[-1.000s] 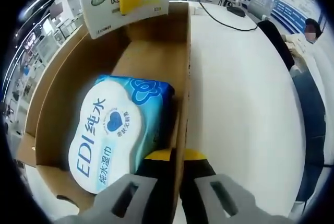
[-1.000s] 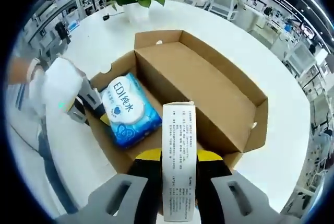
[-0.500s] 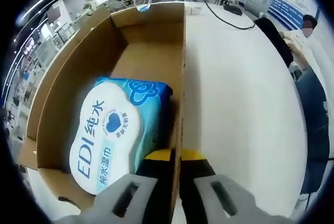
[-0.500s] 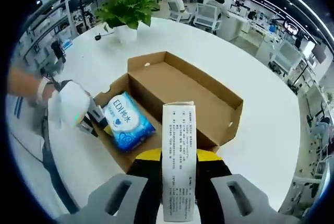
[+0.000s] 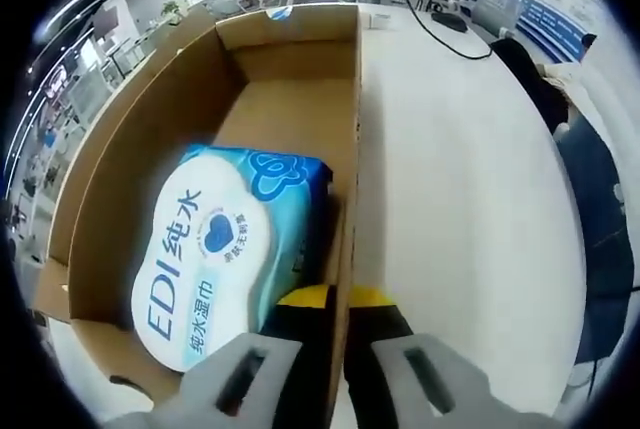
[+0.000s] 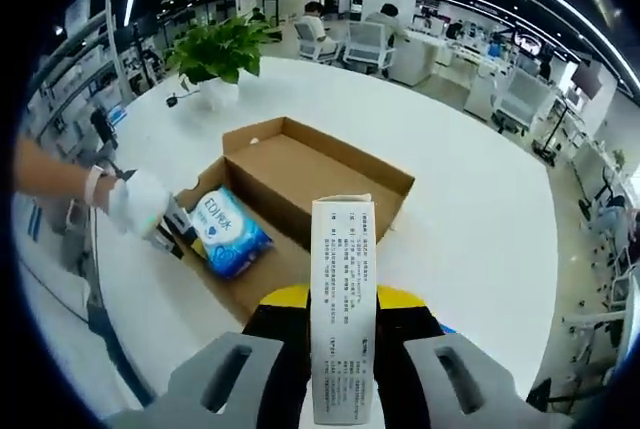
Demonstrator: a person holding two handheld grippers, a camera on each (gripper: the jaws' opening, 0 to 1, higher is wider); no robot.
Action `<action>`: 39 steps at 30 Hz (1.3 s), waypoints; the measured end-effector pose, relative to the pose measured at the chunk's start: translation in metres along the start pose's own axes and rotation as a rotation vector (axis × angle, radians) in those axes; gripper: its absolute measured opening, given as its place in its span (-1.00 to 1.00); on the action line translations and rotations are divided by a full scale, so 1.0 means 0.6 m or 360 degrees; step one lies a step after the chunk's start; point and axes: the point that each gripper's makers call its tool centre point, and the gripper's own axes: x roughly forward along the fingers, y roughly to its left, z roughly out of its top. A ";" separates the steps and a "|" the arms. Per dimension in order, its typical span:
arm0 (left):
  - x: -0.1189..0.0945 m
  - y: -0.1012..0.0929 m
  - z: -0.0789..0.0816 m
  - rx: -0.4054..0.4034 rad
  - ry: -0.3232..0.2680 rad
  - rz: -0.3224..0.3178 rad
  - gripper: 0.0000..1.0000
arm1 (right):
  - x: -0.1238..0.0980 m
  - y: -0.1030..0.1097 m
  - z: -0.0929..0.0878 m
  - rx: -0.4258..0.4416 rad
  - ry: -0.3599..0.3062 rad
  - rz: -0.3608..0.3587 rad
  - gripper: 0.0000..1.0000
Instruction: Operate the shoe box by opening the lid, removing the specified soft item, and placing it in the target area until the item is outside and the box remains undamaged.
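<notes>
The open cardboard shoe box [image 5: 150,119] lies on a white table, and inside it is a blue wet-wipes pack [image 5: 215,249] with a white "EDI" label. My left gripper [image 5: 335,304] is shut on the box's right side wall, its yellow tips on either side of the cardboard. In the right gripper view the whole box [image 6: 330,174] sits well below, with the wipes pack [image 6: 225,236] at its left end. My right gripper [image 6: 343,301] is shut on an upright white printed carton [image 6: 343,249], held high above the box. The left gripper [image 6: 172,224] shows at the box's left end.
A gloved hand [image 6: 135,204] holds the left gripper. A potted plant [image 6: 215,49] stands at the far side of the round white table [image 6: 470,209]. Office chairs [image 6: 375,44] stand beyond it. A seated person's dark clothing [image 5: 600,209] and a black cable [image 5: 440,44] lie right of the box.
The right gripper has risen and drawn back with the white carton, so the box looks smaller. The carton has left the top of the left gripper view. The left gripper's hold is unchanged.
</notes>
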 end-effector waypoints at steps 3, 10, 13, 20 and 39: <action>0.000 0.000 0.000 0.0005 0.0001 0.0001 -0.97 | -0.015 -0.022 -0.017 0.0045 -0.0010 -0.0038 -0.61; 0.001 0.002 -0.001 0.0008 -0.0002 -0.0009 -0.97 | -0.046 -0.063 -0.061 0.0151 0.0006 -0.0111 -0.61; 0.001 0.001 -0.001 0.0017 -0.0004 -0.0007 -0.97 | -0.056 -0.075 -0.071 0.0202 0.0003 -0.0132 -0.61; 0.001 0.001 0.000 0.0015 -0.0002 0.0001 -0.97 | -0.072 -0.132 -0.129 0.0293 0.0041 -0.0202 -0.61; 0.002 0.002 0.000 -0.0020 0.0007 0.0003 -0.97 | -0.047 -0.214 -0.291 0.0500 0.0228 -0.0262 -0.61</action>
